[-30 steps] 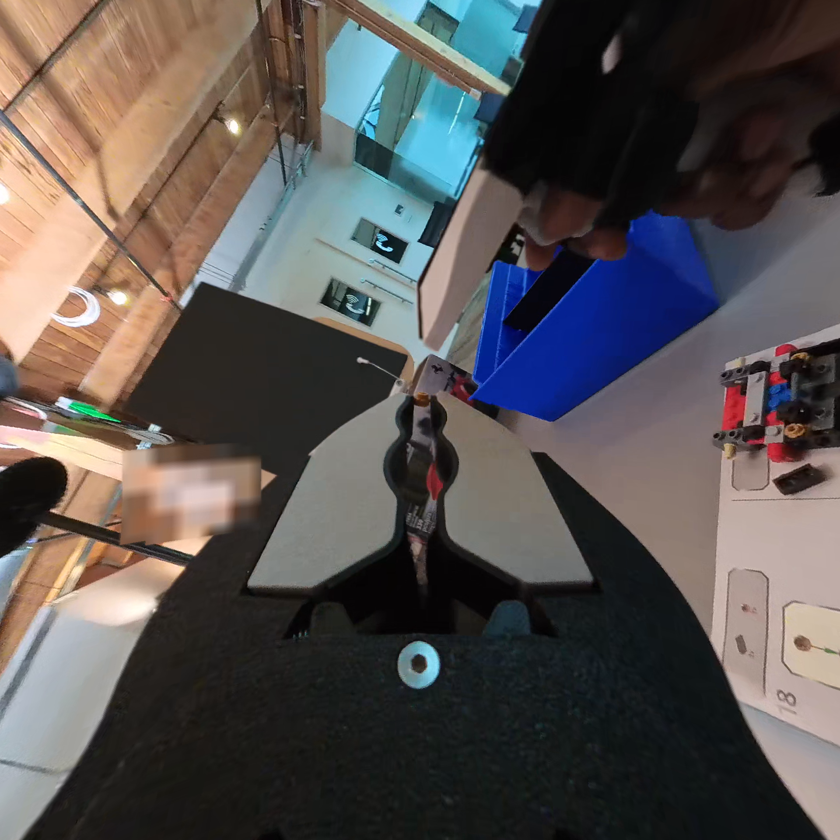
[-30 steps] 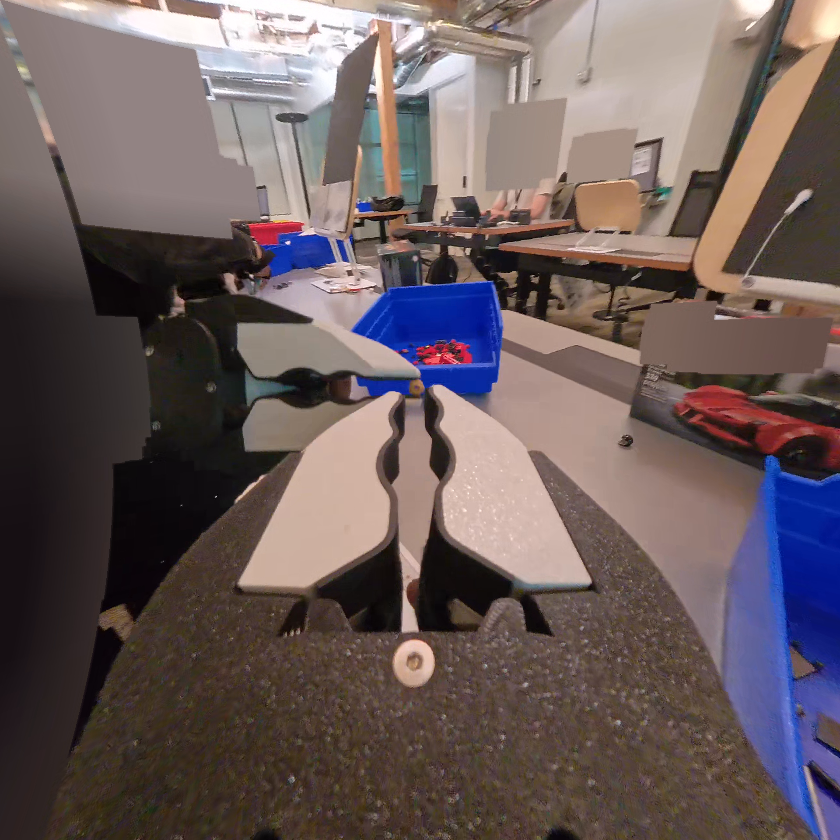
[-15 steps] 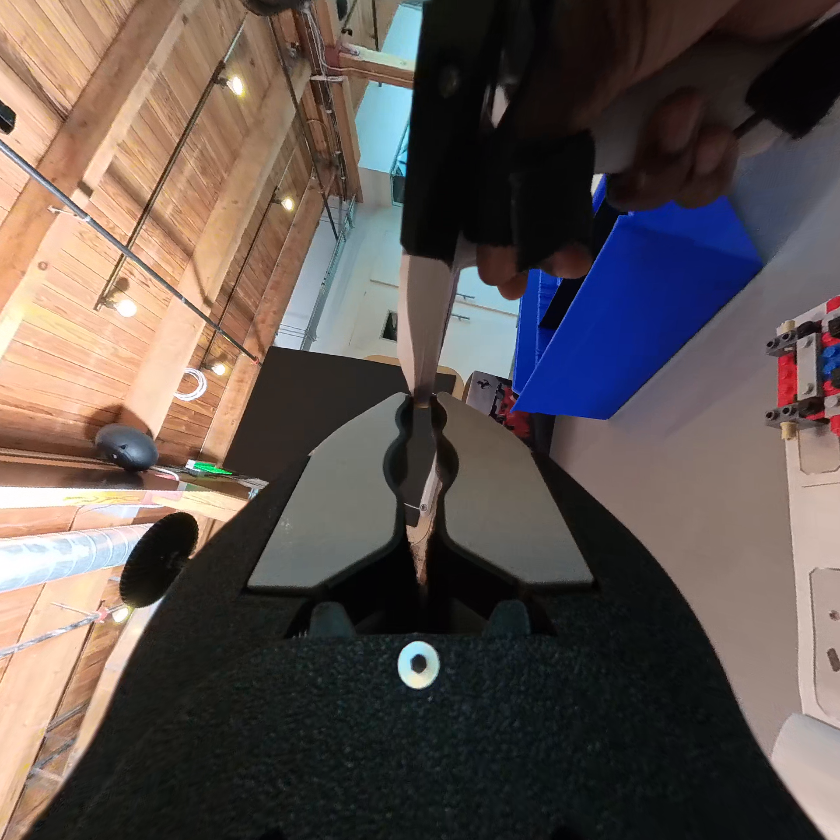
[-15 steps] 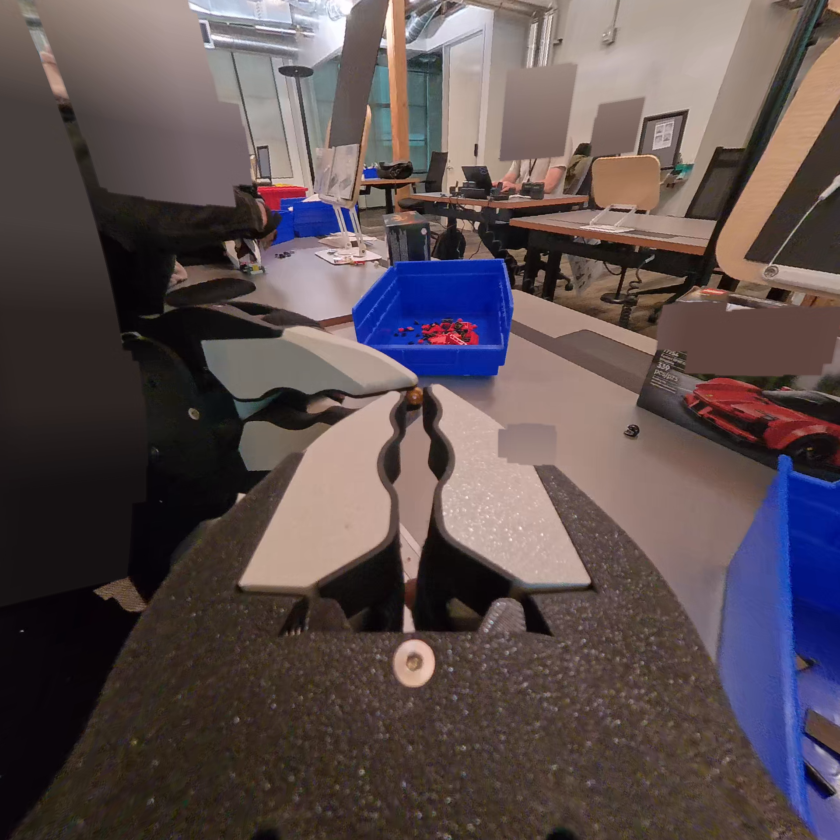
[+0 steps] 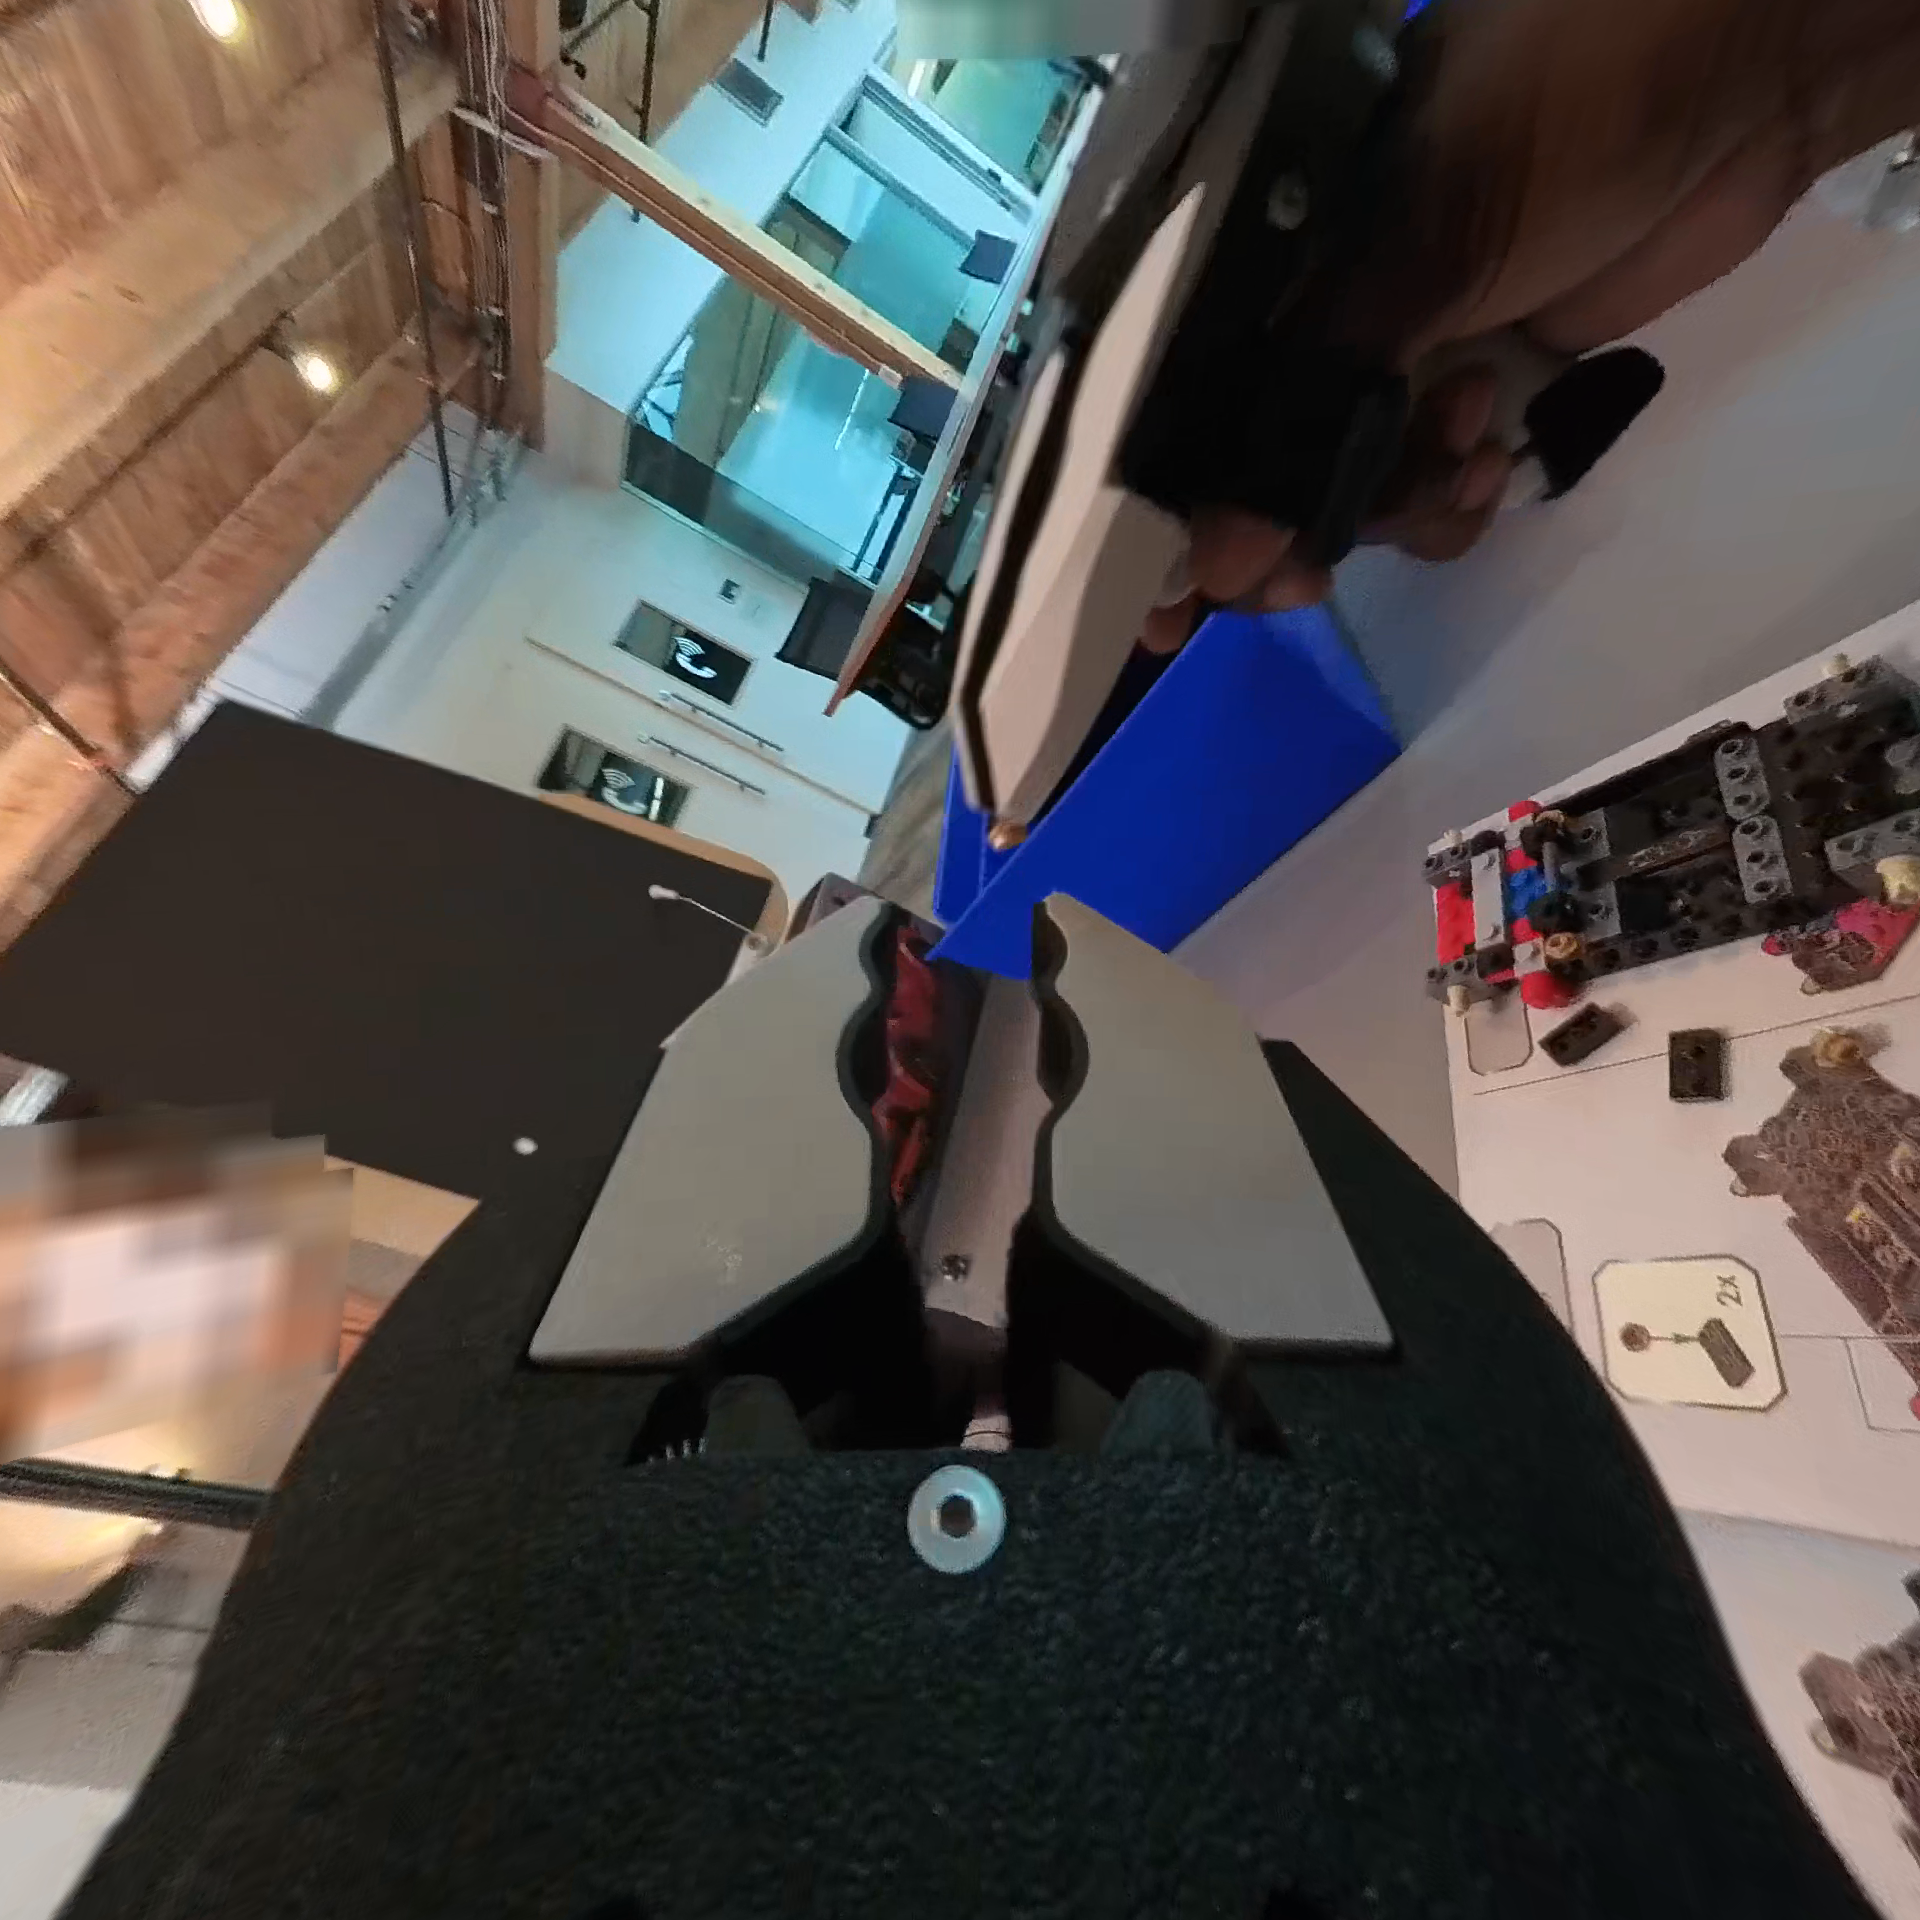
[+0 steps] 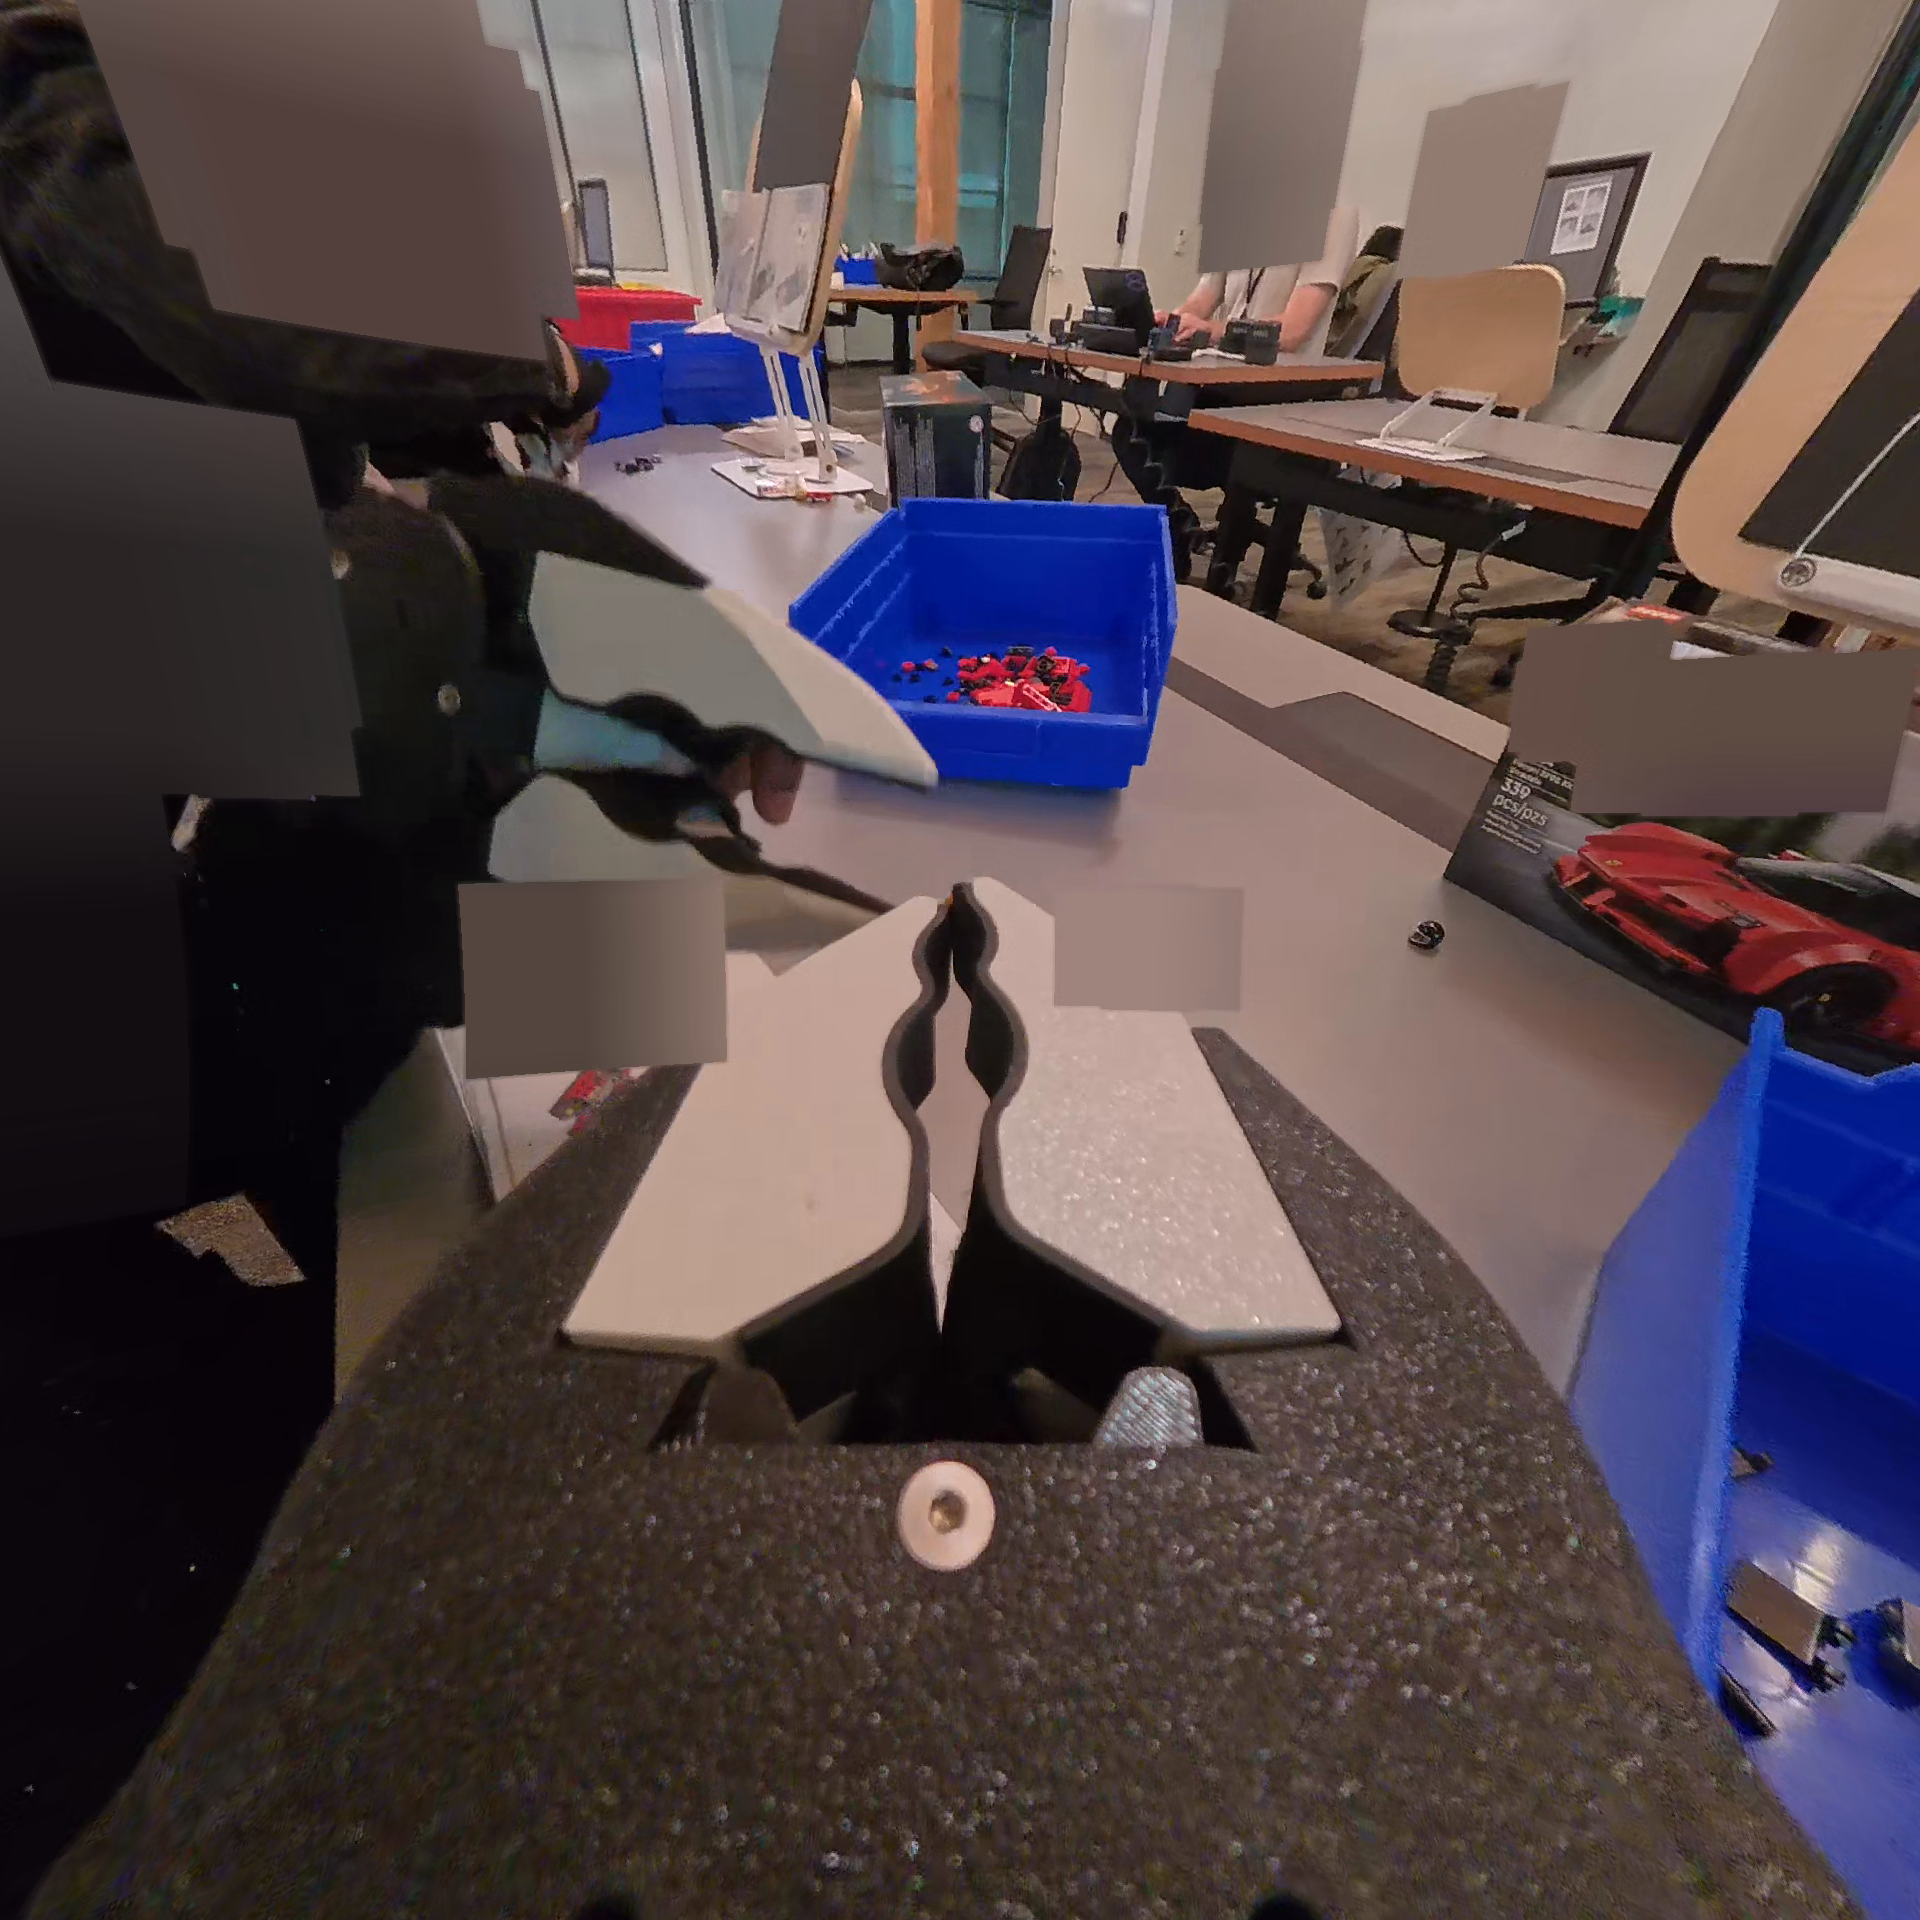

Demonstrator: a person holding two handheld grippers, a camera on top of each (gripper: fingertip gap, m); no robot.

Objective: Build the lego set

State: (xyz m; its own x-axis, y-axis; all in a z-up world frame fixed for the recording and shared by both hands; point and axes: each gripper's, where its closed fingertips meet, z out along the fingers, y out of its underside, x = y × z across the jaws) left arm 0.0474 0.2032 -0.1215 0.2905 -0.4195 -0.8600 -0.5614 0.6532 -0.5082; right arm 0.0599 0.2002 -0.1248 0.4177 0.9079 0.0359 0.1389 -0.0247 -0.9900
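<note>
**Small tan peg pinched in the right tongs, left tongs spread and empty**

The right tongs [image 6: 961, 902] were pressed together on a tiny tan peg [image 5: 1006, 831], which showed at their very tip in the left wrist view and only as a speck in the right one. Gripping it at the extreme tip probably left most of the peg free to push into a hole. The left tongs [image 5: 961, 925] stood apart with nothing between them, close beside the right pair in mid-air above the desk [image 6: 1299, 935]; that looked like a peg passed from one tool to the other, though this is a guess.

The half-built lego car [image 5: 1673, 873] lay on the white instruction sheet [image 5: 1621, 1195], with two loose black plates [image 5: 1640, 1044] just beside it on the sheet, likely laid out for the step in hand.

For room, the near blue bin [image 5: 1174, 800] stood just behind the tongs and next to the car, so its wall bounded any sideways swing. A second blue bin [image 6: 997, 644] holding red and black pieces sat farther across the desk, and the lego box [image 6: 1704, 914] lay to the right. Between them the desk was bare except for one small dark piece [image 6: 1425, 933]. Lowering the peg to the car would call for turning the right tool down past the bin's edge.
</note>
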